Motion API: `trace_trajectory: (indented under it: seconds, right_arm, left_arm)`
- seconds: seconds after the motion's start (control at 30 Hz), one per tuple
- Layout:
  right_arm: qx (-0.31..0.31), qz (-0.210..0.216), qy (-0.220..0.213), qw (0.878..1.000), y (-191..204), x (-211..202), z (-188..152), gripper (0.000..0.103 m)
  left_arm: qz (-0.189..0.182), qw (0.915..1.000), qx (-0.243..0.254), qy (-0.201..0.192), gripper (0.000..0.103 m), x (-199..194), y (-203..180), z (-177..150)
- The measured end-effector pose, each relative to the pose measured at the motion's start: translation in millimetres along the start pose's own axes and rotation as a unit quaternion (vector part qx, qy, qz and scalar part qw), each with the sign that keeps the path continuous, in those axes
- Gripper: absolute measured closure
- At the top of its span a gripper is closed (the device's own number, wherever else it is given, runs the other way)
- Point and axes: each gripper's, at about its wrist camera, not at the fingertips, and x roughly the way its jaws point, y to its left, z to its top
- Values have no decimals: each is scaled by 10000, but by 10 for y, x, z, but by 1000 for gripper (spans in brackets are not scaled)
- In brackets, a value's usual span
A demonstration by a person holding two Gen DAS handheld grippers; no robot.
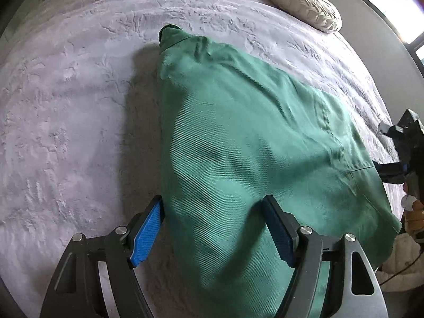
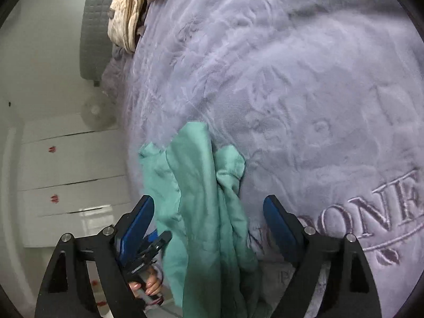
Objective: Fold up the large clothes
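Observation:
A large green garment [image 1: 238, 137] lies spread on the lavender plush blanket [image 1: 66, 106], its collar end toward the far side. My left gripper [image 1: 212, 234] hovers over the near end, jaws wide and open; the cloth runs beneath and between the blue pads [image 1: 147, 234] without being pinched. At the garment's right corner sits my right gripper [image 1: 397, 153]. In the right wrist view the right gripper [image 2: 209, 225] is open, and a bunched fold of the green garment [image 2: 201, 190] stands loose between its fingers. The left gripper [image 2: 151, 249] and the hand [image 2: 148, 283] holding it show at lower left.
A cream pillow [image 1: 299, 0] rests at the bed's far right. Beige cloth [image 2: 127, 21] is heaped by a grey headboard [image 2: 98, 26]. White drawers [image 2: 71, 169] stand beside the bed. Embroidered lettering [image 2: 371, 212] marks the blanket. A window [image 1: 392, 8] is upper right.

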Motion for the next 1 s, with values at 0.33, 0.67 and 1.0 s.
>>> trace_trajectory:
  seconds: [0.33, 0.67, 1.0]
  right_arm:
    - [-1755, -884, -65, 9805, 531, 234, -46, 94]
    - [-1550, -1555, 120, 9755, 595, -194, -292, 83]
    - [-2105, -1953, 727, 9551, 851, -331, -1276, 49]
  left_arm:
    - [164, 9998, 23, -86, 13, -6, 5, -21]
    - [175, 9998, 74, -14, 14, -455, -87, -246]
    - [65, 9985, 181, 517, 14, -514, -236, -791]
